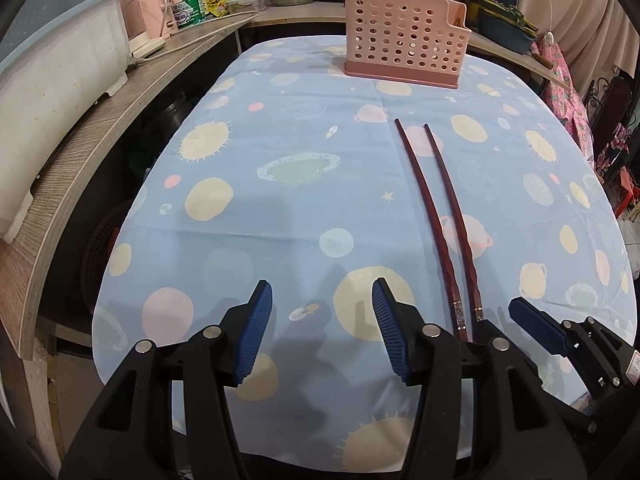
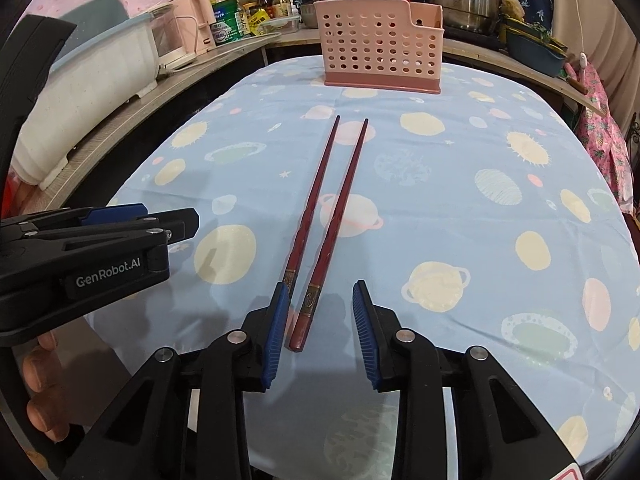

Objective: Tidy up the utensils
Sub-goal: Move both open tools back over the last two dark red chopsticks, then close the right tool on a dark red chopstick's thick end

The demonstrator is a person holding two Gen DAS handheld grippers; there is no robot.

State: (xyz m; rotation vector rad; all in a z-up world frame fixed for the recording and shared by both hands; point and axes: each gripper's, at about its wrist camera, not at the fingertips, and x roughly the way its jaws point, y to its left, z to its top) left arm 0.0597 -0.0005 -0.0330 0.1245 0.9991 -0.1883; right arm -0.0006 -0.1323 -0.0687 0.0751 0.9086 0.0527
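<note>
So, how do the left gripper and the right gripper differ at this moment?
The right gripper has the thick end of one chopstick between its jaws, with the pads not yet pressing on it; the left gripper has only the tablecloth between its jaws. The left gripper's jaws stand wider apart than the right gripper's. Both are open, point down toward the table, and have blue ribbed pads.

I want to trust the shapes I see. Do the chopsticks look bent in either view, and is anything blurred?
Left wrist view: the chopsticks curve strongly, a fisheye effect near the edge; the holder is sharp. Right wrist view: they look nearly straight between the right gripper pads; the table edge bows; no blur.
</note>
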